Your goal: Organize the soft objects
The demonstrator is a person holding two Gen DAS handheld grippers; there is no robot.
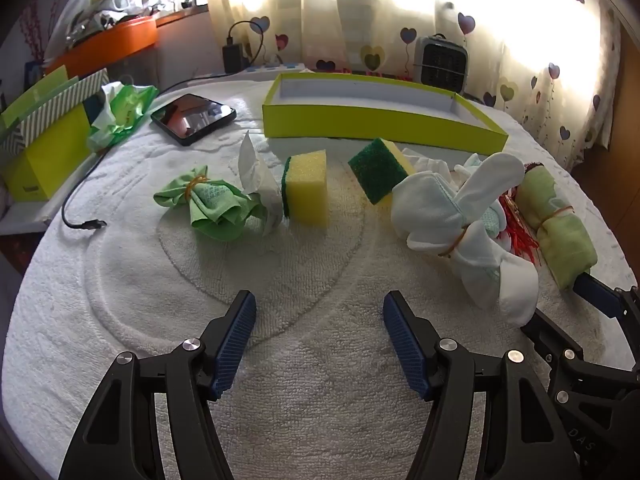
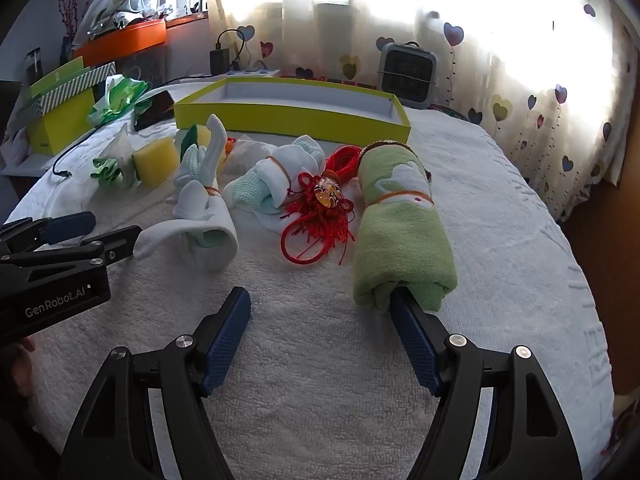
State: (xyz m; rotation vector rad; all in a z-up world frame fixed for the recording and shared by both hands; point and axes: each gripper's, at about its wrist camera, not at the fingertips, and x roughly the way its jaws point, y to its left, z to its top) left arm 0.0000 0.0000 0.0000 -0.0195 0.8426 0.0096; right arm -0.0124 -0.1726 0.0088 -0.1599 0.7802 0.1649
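Note:
A row of soft things lies on a white towel: a green cloth bundle point(image 1: 208, 204), a white tissue point(image 1: 260, 184), a yellow sponge point(image 1: 308, 188), a green-faced sponge point(image 1: 378, 174), white socks banded together point(image 1: 460, 232) and a rolled green towel point(image 1: 560, 232). Behind them stands an empty yellow-green box point(image 1: 384, 120). My left gripper point(image 1: 320, 312) is open over bare towel, short of the sponges. My right gripper point(image 2: 320, 308) is open too; its right finger touches the near end of the rolled green towel point(image 2: 400, 216). A red tassel knot point(image 2: 324, 208) and a second sock bundle point(image 2: 276, 180) lie left of that roll.
A phone point(image 1: 192, 118) and a cable point(image 1: 80, 216) lie at the left. A green tissue pack point(image 1: 120, 116) and a yellow box point(image 1: 44, 148) sit beyond the table's left edge. A small heater point(image 1: 440, 62) stands before the heart-patterned curtain.

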